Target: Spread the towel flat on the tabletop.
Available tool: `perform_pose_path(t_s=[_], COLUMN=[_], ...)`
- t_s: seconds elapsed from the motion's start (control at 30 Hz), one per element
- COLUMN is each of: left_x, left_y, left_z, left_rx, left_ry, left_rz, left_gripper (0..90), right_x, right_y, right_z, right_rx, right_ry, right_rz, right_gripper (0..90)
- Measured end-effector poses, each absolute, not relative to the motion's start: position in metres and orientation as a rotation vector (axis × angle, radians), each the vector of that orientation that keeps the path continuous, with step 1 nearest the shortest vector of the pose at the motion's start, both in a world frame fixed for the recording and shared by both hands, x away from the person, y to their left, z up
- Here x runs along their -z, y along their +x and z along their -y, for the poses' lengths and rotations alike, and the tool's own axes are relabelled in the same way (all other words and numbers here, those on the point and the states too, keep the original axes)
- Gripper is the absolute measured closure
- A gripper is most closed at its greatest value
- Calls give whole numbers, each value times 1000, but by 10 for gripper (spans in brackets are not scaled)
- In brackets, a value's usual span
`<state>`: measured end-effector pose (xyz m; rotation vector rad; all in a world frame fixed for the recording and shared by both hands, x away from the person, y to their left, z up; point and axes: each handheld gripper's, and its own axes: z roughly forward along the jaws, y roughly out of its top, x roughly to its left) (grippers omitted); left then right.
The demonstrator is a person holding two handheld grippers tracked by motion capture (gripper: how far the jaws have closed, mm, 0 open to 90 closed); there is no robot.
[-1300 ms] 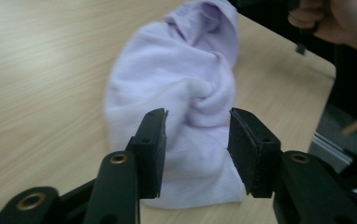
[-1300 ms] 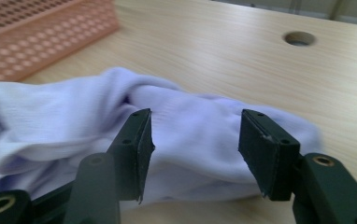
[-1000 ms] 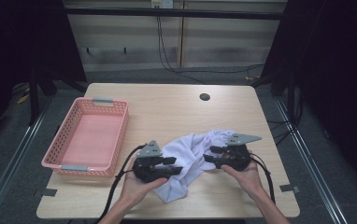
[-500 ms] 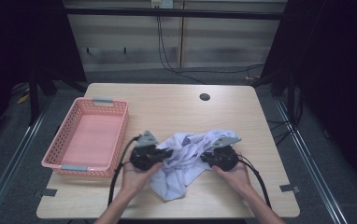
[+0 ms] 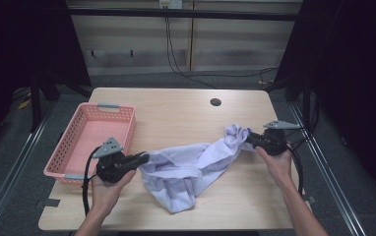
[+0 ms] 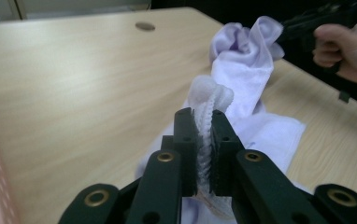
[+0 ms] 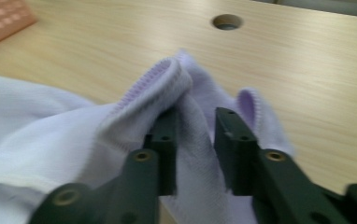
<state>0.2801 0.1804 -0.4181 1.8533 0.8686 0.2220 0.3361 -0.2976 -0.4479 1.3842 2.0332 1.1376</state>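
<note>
— What do you see from the high view?

— I see my left claw (image 5: pixel 144 157) clenched on one end of the pale lilac garment (image 5: pixel 191 167), and my right claw (image 5: pixel 249 139) at the other end. The cloth stretches between the two claws and sags onto the surface (image 5: pixel 176 110) below them. The pink basket (image 5: pixel 73 147) sits just outside the left claw, on the side away from the cloth.

— And the left gripper view?

— The left claw (image 6: pixel 203 116) pinches a thin ribbed fold of the garment (image 6: pixel 242 70) tight between its jaws. Beyond its tips the cloth runs up to the other claw (image 6: pixel 286 32), held in the person's hand (image 6: pixel 342 51).

— The right gripper view?

— The right claw (image 7: pixel 196 114) has a thick bunch of the garment (image 7: pixel 41 121), with a stitched hem, between its jaws. Its jaws have just been opening; the cloth fills the gap and both pads touch it, so I read it as grasping. A round hole (image 7: pixel 227 21) in the surface lies ahead of the claw.
</note>
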Motion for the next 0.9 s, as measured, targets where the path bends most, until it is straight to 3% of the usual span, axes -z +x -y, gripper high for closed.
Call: perform_pose_path(t_s=[0.07, 0.17, 0.43, 0.5, 0.6, 0.67, 0.77, 0.9], left_x=[426, 434, 464, 467, 473, 476, 473, 468], left_y=[282, 285, 296, 298, 304, 302, 292, 278], left_z=[-178, -173, -162, -162, -165, -161, -152, -128], left_rx=[-193, -194, -150, -143, -71, -102, -94, -141], left_ry=[1876, 1929, 2045, 2053, 2062, 2114, 2114, 2194], left_rz=[-872, -854, -907, -914, -925, -907, -973, -901], left_gripper=[814, 717, 616, 627, 756, 833, 842, 842], right_x=[450, 449, 463, 473, 484, 486, 490, 497], right_y=[325, 308, 274, 271, 273, 273, 272, 269], right_z=[285, 271, 235, 220, 200, 187, 170, 155], right_rx=[-1142, -1200, -1249, -1250, -1270, -1300, -1364, -1350], right_ry=[1330, 1280, 1161, 1132, 1094, 1069, 1047, 988], right_rz=[-2069, -2097, -2299, -2383, -2480, -2527, -2584, -2658], right_gripper=[546, 475, 456, 463, 475, 479, 476, 455])
